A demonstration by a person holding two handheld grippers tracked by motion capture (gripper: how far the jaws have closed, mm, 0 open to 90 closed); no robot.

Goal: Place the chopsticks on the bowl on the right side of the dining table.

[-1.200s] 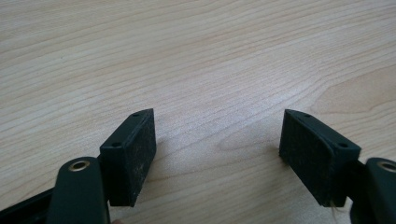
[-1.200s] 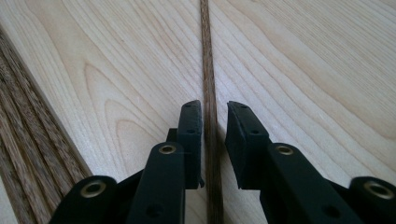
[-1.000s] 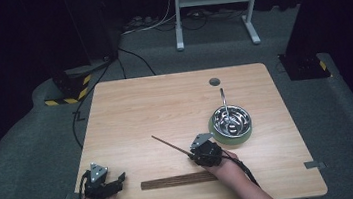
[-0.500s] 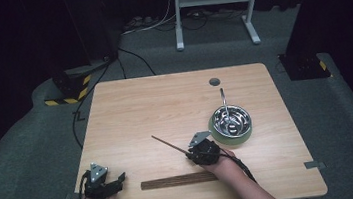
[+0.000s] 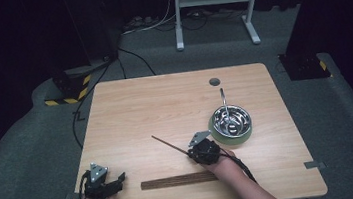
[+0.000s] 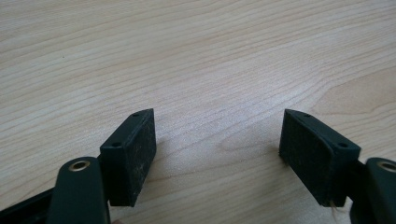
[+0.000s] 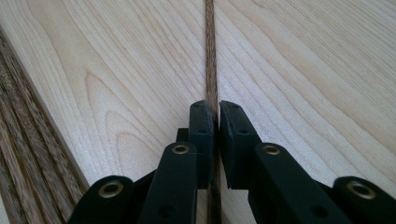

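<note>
The bundle of chopsticks [image 5: 178, 180] lies flat near the front edge of the tabletop [image 5: 165, 106], and I describe the other places from it. To its left, well apart, the left hand-held gripper [image 5: 118, 179] rests on the wood in the person's hand. In the left gripper view its jaws stand wide, with only bare wood between the two pads [image 6: 142, 154].

Just behind the right end of the bundle is the right hand-held gripper [image 5: 190, 153]. Its jaws have just been closing, and now they are pressed on a single chopstick [image 5: 169, 144]. In the right gripper view this chopstick [image 7: 210, 56] passes between the two black fingertips [image 7: 201, 122] and runs straight away from them over the wood, while the bundle [image 7: 21, 154] lies at the left edge. In the high view the stick points from the gripper to the back left, away from the bundle.

Farther behind the bundle, to the right, a metal bowl [image 5: 241, 117] stands on a green plate [image 5: 214, 130], with a metal utensil [image 5: 224, 101] leaning in it.
</note>
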